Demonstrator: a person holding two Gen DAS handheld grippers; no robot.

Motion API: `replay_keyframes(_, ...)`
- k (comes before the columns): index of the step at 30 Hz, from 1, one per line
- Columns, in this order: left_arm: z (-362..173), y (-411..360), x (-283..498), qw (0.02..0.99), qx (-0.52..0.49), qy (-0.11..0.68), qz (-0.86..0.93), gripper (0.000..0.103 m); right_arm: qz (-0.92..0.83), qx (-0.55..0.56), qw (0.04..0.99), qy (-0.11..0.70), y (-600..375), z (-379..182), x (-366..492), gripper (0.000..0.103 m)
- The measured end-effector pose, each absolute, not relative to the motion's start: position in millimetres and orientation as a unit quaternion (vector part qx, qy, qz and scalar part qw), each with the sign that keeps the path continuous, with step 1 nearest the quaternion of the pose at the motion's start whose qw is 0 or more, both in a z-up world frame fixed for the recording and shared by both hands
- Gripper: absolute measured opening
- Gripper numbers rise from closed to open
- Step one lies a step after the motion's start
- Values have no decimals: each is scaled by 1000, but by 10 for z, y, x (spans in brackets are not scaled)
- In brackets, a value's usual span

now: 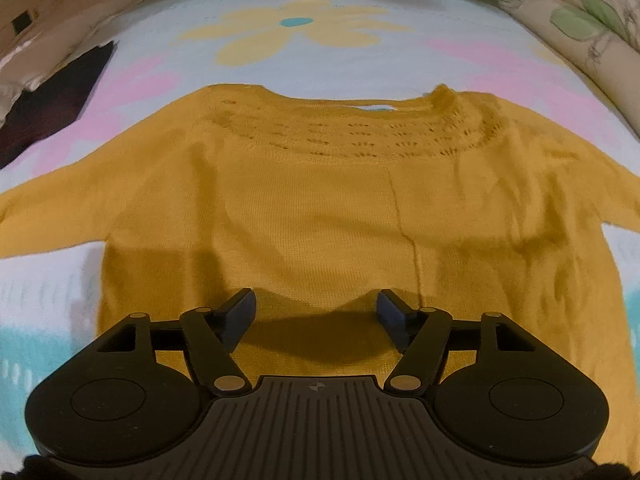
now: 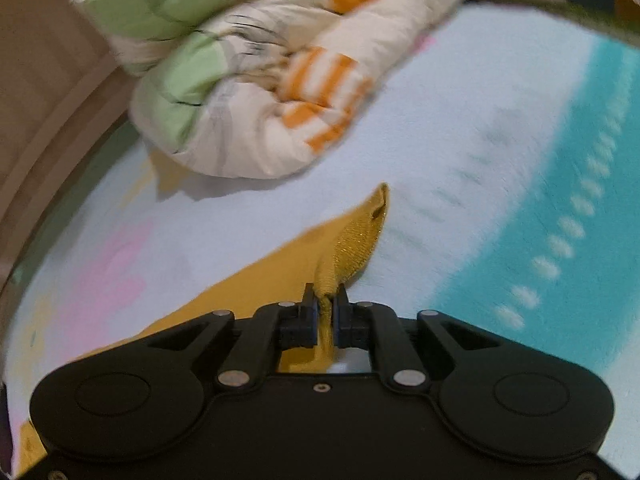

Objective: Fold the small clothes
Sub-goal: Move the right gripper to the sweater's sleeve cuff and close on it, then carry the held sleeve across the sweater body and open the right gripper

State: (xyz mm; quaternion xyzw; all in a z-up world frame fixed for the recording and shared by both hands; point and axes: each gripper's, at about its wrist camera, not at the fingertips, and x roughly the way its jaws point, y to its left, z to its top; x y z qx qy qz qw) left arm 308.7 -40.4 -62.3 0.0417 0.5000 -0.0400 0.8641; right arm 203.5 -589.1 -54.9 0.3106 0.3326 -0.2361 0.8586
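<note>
Left wrist view shows the mustard sweater (image 1: pixel 320 208) spread flat on the bed (image 1: pixel 460 52), which wears a pale sheet with flower shapes. The neckline lies toward the far edge of the bed and the hem toward the camera, so the body's long axis runs straight away from the left gripper (image 1: pixel 316 312). Both sleeves reach out sideways toward the left and right edges of the bed. The left gripper's jaws stand well apart over the lower middle of the sweater, close above the knit, with nothing between them; whether the tips touch the fabric cannot be told.

In the right wrist view the right gripper (image 2: pixel 324 304) has its jaws closed tight on a pinch of fabric at the sleeve cuff (image 2: pixel 356 240), the cuff's end standing up just beyond the tips. The rest of that sleeve trails back to the left, under the gripper. A rolled quilt (image 2: pixel 256 80) lies well apart, toward the far edge of the bed, and the sheet around the cuff is bare.

The coming move likely turns on this: the held sleeve lies crosswise to the body, so it should be carried inward across the sweater's long axis, toward the middle where the left gripper waits. The right hand is the one already on the sleeve.
</note>
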Motion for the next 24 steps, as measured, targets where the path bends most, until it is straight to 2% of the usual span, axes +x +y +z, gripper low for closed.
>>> replay_keyframes(13, -204, 89, 3179, 888, 8, 460, 31, 65, -51, 237, 920, 307, -4538, 663, 2765, 15)
replay_keyframes(18, -99, 300, 3198, 889, 5, 455, 52, 65, 34, 220, 919, 324, -3730, 819, 3082, 15)
replay_keyframes(24, -6, 621, 3218, 881, -37, 468, 64, 65, 112, 216, 904, 352, -2899, 693, 3432, 15)
